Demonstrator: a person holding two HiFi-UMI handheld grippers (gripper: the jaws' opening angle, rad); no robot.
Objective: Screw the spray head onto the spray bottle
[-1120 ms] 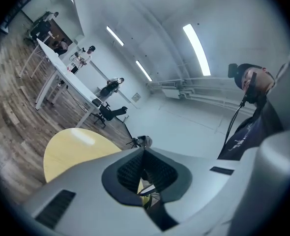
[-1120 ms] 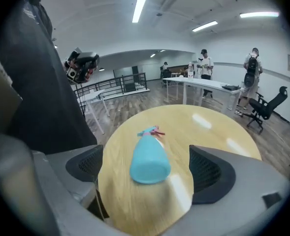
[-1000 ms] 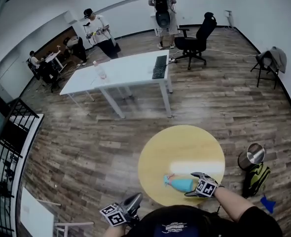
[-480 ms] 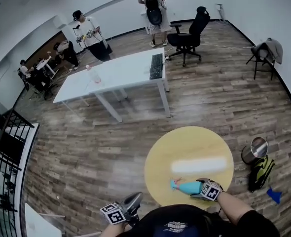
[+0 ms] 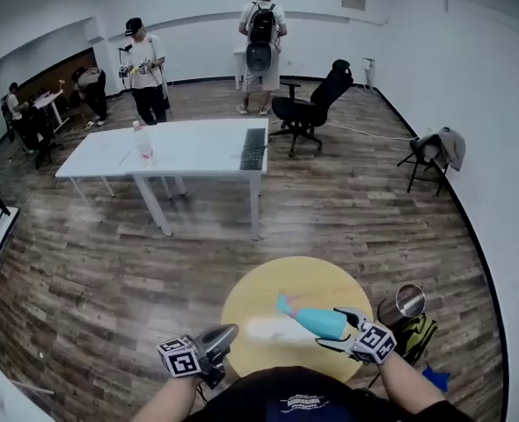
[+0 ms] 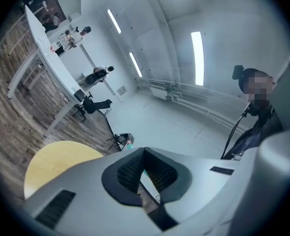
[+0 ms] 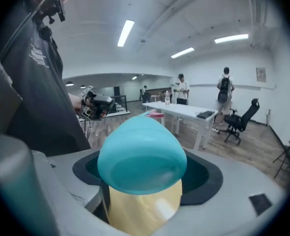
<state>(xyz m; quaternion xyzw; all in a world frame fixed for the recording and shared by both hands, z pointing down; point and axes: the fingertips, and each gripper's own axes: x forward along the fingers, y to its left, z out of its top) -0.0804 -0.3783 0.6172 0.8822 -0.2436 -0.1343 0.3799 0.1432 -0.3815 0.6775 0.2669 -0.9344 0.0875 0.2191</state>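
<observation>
Wood-plank flooring spreads under a round yellow worktop (image 5: 268, 290), the landmark for everything else. Over its near right part the right gripper (image 5: 337, 330) holds the teal spray bottle (image 5: 319, 323) by its base. Its jaws have just been closing and stand fairly wide with the bottle clamped between the pads, a base-end grip that likely leaves the neck free for turning. The pink-tipped spray head (image 5: 282, 302) sits at the bottle's far end, toward the worktop's middle; whether it is threaded tight I cannot tell. Off the worktop's near left edge, the left gripper (image 5: 220, 337) has its jaws pressed together, empty, probably ready to take the head.
</observation>
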